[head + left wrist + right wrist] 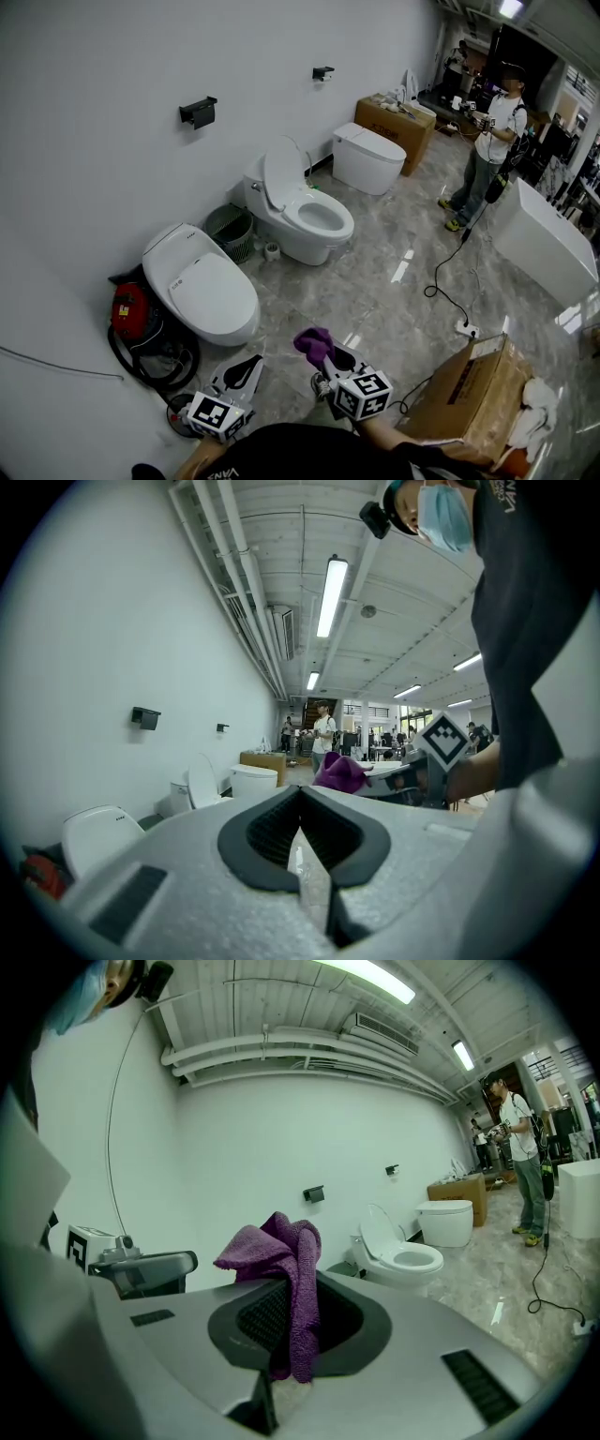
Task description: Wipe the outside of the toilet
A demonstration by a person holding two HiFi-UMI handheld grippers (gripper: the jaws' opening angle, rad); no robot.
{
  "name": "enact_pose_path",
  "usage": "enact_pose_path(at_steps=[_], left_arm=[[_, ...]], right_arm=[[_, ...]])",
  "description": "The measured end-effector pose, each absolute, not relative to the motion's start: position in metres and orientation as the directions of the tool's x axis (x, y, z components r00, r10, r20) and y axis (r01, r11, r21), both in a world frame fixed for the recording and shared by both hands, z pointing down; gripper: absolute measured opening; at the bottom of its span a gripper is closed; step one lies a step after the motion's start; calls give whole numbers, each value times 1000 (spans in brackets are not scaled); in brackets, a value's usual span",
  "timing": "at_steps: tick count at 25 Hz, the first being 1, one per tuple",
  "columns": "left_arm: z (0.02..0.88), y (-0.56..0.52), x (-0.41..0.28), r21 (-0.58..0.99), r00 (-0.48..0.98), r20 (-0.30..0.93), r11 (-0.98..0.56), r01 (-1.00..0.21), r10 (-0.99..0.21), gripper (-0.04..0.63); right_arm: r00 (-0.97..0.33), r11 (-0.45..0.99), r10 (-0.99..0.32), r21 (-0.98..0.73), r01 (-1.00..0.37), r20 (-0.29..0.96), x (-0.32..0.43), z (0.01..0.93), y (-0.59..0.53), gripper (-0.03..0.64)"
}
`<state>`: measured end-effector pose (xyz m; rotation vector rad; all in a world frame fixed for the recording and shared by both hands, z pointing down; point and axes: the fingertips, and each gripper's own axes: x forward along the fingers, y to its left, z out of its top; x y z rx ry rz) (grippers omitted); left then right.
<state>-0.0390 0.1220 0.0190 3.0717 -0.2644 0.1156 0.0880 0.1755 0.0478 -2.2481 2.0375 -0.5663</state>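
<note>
Purple terry cloth (pixel 272 1246) sits clenched in my right gripper (pixel 284 1309), bunched upward, ready for wiping. My left gripper (pixel 301 797) is closed on nothing. Ahead by the white wall (pixel 94 103), the white closed-lid toilet (pixel 202 286) stands apart from both, seemingly untouched.

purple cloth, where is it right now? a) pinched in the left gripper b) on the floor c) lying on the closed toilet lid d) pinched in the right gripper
d: the purple cloth is clamped between the jaws of the right gripper; the left gripper is shut on nothing.
</note>
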Motion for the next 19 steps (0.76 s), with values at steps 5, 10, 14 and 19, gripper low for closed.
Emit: enact_pose_path(at_steps=[5, 10, 14, 19], left_arm=[[21, 120, -53, 61, 974, 89, -974, -216, -210, 2], [23, 115, -67, 62, 964, 80, -964, -257, -252, 2], [26, 111, -76, 70, 958, 81, -958, -279, -273, 2], [28, 103, -80, 70, 959, 76, -958, -277, -272, 2]], right_arm=[[42, -108, -972, -281, -954, 231, 76, 49, 173, 41], [21, -85, -974, -279, -956, 225, 68, 50, 167, 41], [4, -67, -974, -273, -960, 225, 62, 49, 161, 41], [-8, -52, -976, -272, -961, 218, 55, 47, 150, 41]])
